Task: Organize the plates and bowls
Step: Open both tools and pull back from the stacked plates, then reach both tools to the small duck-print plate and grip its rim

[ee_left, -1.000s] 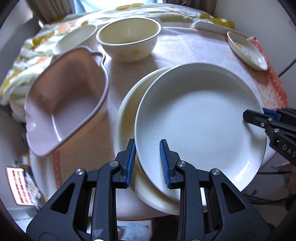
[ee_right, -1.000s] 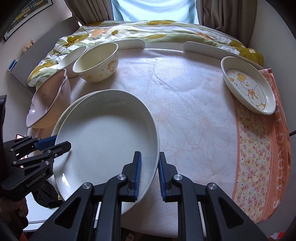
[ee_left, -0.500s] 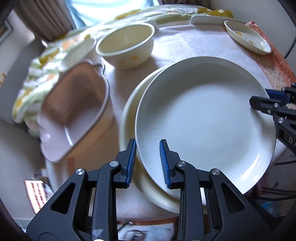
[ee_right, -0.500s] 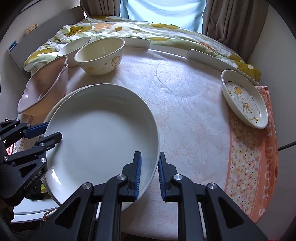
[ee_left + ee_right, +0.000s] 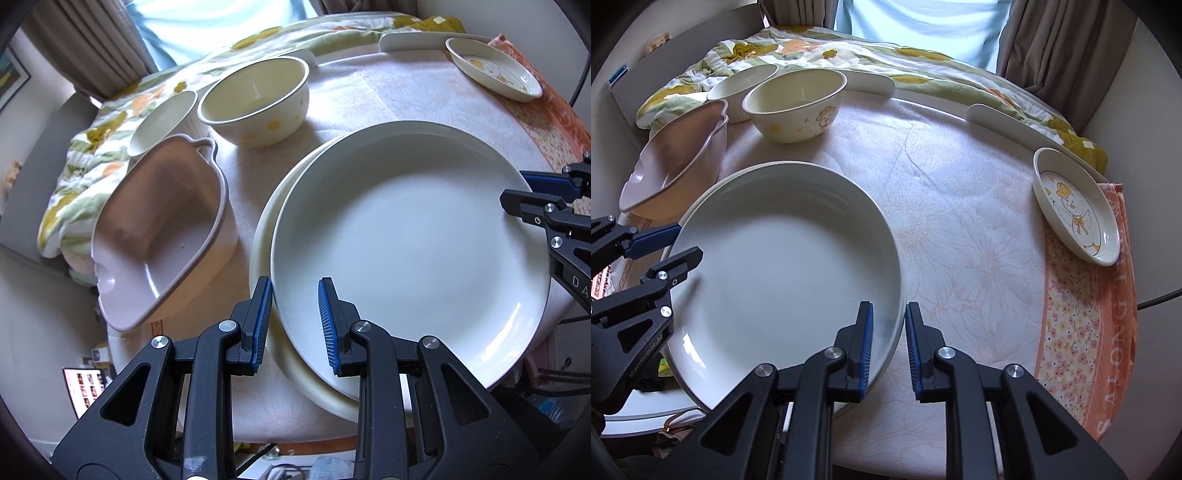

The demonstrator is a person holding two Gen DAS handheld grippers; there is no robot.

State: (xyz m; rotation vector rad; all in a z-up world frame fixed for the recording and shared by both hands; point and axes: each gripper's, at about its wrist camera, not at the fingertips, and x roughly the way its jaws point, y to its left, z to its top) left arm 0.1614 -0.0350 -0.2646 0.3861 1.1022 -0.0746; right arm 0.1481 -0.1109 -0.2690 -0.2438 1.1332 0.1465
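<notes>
A large white plate [image 5: 406,254] is held over a second cream plate [image 5: 264,236] on the round table. My left gripper [image 5: 295,314] is shut on the white plate's near-left rim. My right gripper [image 5: 888,341] is shut on its opposite rim; the plate also shows in the right wrist view [image 5: 786,266]. A cream bowl with yellow prints [image 5: 255,101] [image 5: 796,105], a small white bowl [image 5: 164,120] and a pink heart-shaped bowl [image 5: 162,225] [image 5: 676,173] stand to the left. A small duck-print dish [image 5: 1075,206] [image 5: 493,68] lies far right.
The table has a pale floral cloth [image 5: 960,221] with an orange border [image 5: 1086,332]. A flowered blanket [image 5: 886,62] lies behind the table. The table's front edge is close under both grippers.
Both grippers have lifted and tilted the white plate a little; the view has drawn back and upward. The bowls and the duck dish have not moved.
</notes>
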